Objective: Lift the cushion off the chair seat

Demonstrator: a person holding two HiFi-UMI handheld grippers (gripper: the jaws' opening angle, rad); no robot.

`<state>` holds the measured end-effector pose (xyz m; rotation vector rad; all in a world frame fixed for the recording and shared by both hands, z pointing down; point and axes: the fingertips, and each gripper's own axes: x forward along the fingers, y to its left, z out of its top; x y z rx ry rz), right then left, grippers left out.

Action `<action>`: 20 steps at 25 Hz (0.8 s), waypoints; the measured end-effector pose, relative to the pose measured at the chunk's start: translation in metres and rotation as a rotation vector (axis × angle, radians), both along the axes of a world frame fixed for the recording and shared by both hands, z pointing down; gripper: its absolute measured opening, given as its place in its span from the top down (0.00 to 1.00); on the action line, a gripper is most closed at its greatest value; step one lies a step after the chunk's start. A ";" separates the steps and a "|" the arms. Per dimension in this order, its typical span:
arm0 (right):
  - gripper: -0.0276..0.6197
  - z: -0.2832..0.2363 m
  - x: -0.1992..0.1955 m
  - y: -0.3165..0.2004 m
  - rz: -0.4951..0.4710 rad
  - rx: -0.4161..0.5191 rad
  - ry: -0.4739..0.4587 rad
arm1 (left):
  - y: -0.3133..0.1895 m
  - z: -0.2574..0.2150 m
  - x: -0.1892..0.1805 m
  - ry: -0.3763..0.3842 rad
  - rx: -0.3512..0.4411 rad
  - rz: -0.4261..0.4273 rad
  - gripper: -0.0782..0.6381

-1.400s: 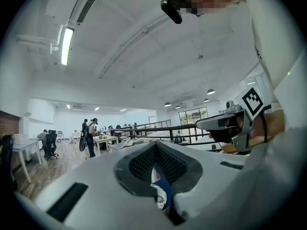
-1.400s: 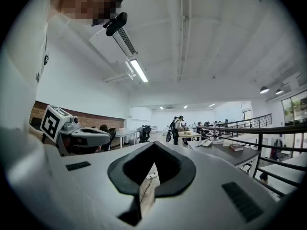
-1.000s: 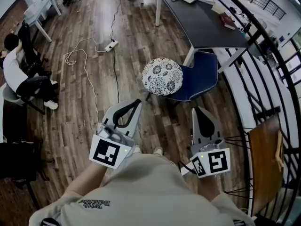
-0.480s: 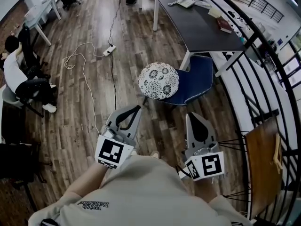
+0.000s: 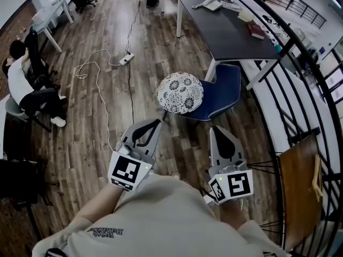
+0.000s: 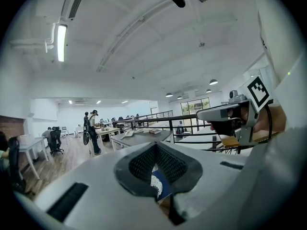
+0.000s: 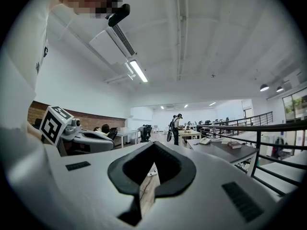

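Head view: the round white cushion [image 5: 180, 92], covered in dark flower prints, is lying on the blue chair [image 5: 226, 92]. It is sitting ahead of the left gripper [image 5: 156, 123] and right gripper [image 5: 216, 130], apart from both.

Left gripper view: the tips are pressing together, holding nothing, and the cushion is showing through the opening between the jaws.

Right gripper view: the tips are meeting, pinching nothing.

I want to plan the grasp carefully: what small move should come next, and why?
Probably move both forward: the left tool and the right tool, both shut, are short of the cushion, which rests untouched on the blue chair.
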<state>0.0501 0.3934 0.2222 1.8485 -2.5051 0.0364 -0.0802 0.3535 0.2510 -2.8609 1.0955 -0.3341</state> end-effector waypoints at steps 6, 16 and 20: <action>0.95 0.007 0.016 0.004 0.001 -0.006 -0.006 | 0.008 0.005 0.014 -0.003 -0.008 -0.013 0.88; 0.95 0.010 0.032 -0.002 -0.012 0.001 -0.017 | 0.007 0.004 0.027 -0.006 0.002 -0.032 0.88; 0.95 0.012 0.028 -0.013 -0.033 0.002 -0.012 | -0.005 0.004 0.023 0.007 0.008 -0.051 0.88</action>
